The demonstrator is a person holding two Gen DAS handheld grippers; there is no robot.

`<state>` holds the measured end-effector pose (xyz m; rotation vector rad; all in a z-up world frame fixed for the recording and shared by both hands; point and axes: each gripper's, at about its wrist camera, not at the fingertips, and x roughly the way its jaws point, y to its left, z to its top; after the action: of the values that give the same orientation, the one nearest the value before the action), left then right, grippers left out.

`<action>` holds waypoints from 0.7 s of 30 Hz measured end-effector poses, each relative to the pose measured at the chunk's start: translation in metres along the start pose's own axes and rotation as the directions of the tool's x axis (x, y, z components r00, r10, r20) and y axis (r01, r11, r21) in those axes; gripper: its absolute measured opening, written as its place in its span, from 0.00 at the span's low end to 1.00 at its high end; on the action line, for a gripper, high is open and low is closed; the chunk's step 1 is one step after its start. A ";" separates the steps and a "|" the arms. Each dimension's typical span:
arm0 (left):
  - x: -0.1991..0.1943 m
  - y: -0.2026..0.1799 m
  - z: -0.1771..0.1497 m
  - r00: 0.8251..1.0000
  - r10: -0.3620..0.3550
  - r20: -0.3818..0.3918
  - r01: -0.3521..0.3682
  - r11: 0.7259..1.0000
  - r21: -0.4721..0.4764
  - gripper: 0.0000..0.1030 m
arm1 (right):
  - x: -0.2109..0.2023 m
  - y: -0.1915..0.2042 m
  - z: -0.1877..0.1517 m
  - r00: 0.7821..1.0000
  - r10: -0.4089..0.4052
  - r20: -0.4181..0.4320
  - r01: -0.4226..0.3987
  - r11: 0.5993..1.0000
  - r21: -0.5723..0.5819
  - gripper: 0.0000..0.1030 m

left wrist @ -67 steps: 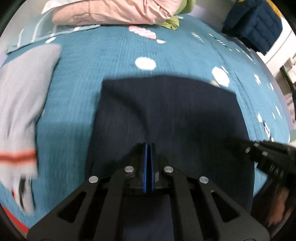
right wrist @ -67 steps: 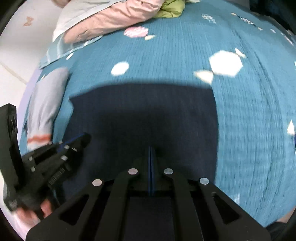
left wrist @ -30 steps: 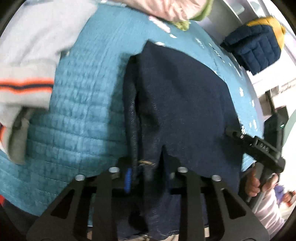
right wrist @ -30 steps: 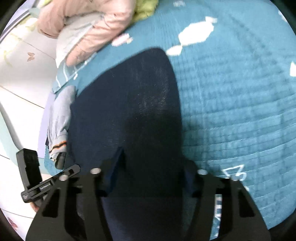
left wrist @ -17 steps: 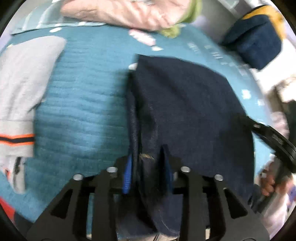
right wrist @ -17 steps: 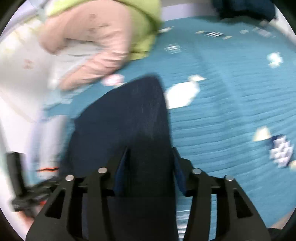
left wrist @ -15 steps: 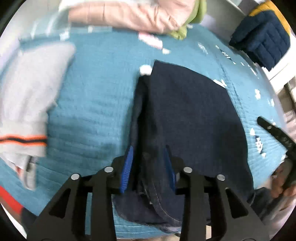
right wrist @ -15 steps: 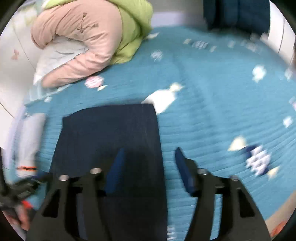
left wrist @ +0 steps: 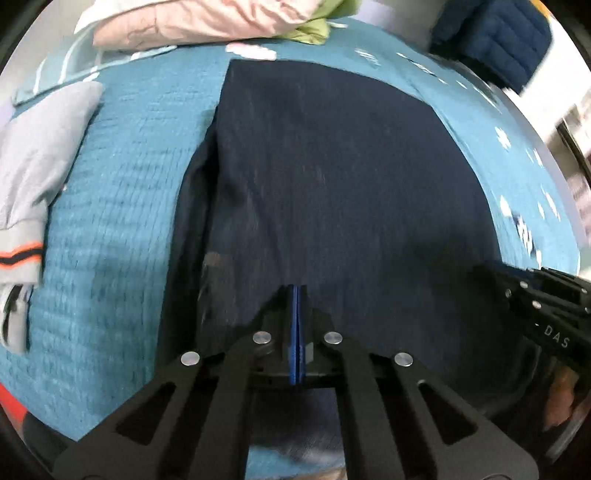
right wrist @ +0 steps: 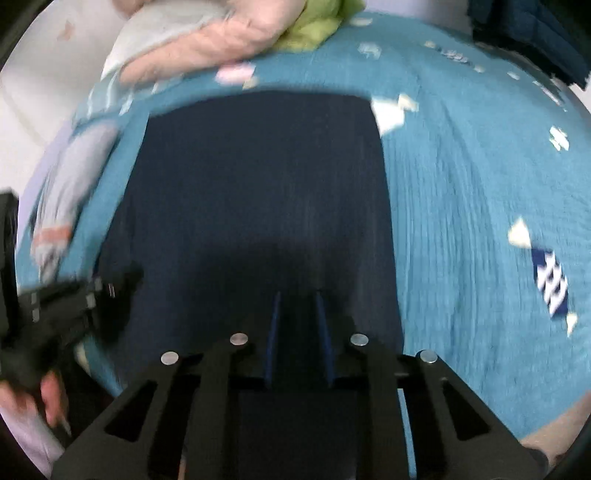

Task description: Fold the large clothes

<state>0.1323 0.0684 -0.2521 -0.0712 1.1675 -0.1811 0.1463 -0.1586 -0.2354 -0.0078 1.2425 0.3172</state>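
Note:
A dark navy garment (left wrist: pixel 325 177) lies folded flat on the teal bedspread (left wrist: pixel 122 206); it also shows in the right wrist view (right wrist: pixel 258 192). My left gripper (left wrist: pixel 297 295) is shut with its blue pads together over the garment's near edge; whether cloth is pinched between them is not visible. My right gripper (right wrist: pixel 297 306) has its jaws a little apart over the garment's near edge, with dark cloth between and under them. Each gripper shows in the other's view, the right one (left wrist: pixel 532 295) and the left one (right wrist: pixel 85 295).
A grey garment with an orange stripe (left wrist: pixel 33 173) lies at the left of the bed. A pink and green pile (left wrist: pixel 207 22) sits at the far edge. A navy quilted item (left wrist: pixel 491 33) is at the far right. The bed's near edge is just below both grippers.
Both grippers were open around the garment's near edge. My left gripper has shut and my right gripper has narrowed. The garment now lies flatter and squarer ahead of me.

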 end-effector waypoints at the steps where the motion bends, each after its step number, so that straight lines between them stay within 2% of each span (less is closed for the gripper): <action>1: -0.005 0.004 -0.008 1.000 0.000 -0.013 0.000 1.000 0.002 0.00 | -0.004 -0.002 -0.013 1.000 0.012 0.003 -0.012 1.000 -0.015 0.18; 3: -0.011 0.011 -0.013 0.999 0.000 -0.049 0.000 1.000 -0.015 0.00 | -0.013 -0.005 -0.024 1.000 0.017 0.009 -0.017 1.000 -0.016 0.18; 4: -0.017 0.011 -0.013 0.999 0.024 -0.044 -0.024 1.000 0.003 0.00 | -0.018 -0.008 -0.022 1.000 0.025 0.003 -0.025 1.000 0.007 0.17; 6: -0.031 0.007 -0.003 0.997 0.078 0.014 -0.079 0.996 0.036 0.00 | -0.034 -0.011 -0.009 0.998 0.060 0.034 -0.062 0.996 0.065 0.14; 7: -0.038 0.005 0.008 0.996 0.076 0.053 -0.078 0.996 0.043 0.00 | -0.045 -0.011 0.002 0.993 0.080 0.086 -0.086 0.994 0.073 0.14; 8: -0.043 0.005 0.017 0.996 0.058 0.074 -0.060 0.998 0.036 0.00 | -0.054 -0.010 0.016 0.990 0.067 0.128 -0.075 0.995 0.062 0.14; 11: -0.037 0.011 0.067 0.991 0.034 0.133 -0.029 0.999 -0.038 0.00 | -0.050 -0.013 0.059 0.985 0.004 0.171 -0.016 0.997 0.074 0.14; 13: -0.026 0.014 0.099 0.990 0.019 0.142 -0.008 0.997 -0.077 0.00 | -0.037 -0.015 0.096 0.985 -0.023 0.173 0.008 0.996 0.088 0.14; 15: -0.003 0.014 0.134 0.993 -0.016 0.121 0.028 0.995 -0.097 0.00 | -0.017 -0.016 0.122 0.987 -0.055 0.148 0.040 0.994 0.102 0.13; 17: 0.036 0.016 0.164 0.998 0.046 0.037 -0.041 0.990 -0.132 0.00 | 0.025 -0.022 0.146 0.996 -0.066 0.056 0.058 0.990 0.128 0.12; 18: 0.051 0.017 0.169 0.999 0.044 -0.008 -0.045 0.988 -0.148 0.00 | 0.042 -0.027 0.149 0.997 -0.074 0.019 0.071 0.988 0.138 0.08; 19: 0.070 0.024 0.173 0.999 0.023 -0.033 -0.029 0.982 -0.186 0.02 | 0.053 -0.029 0.150 0.996 -0.088 0.027 0.083 0.988 0.131 0.08; 21: 0.070 0.026 0.172 1.000 0.011 -0.016 -0.015 0.979 -0.205 0.02 | 0.049 -0.027 0.152 0.994 -0.102 0.039 0.096 0.988 0.119 0.07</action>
<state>0.3196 0.0748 -0.2520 -0.2447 1.1985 -0.0487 0.3081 -0.1456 -0.2355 0.0379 1.2096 0.1575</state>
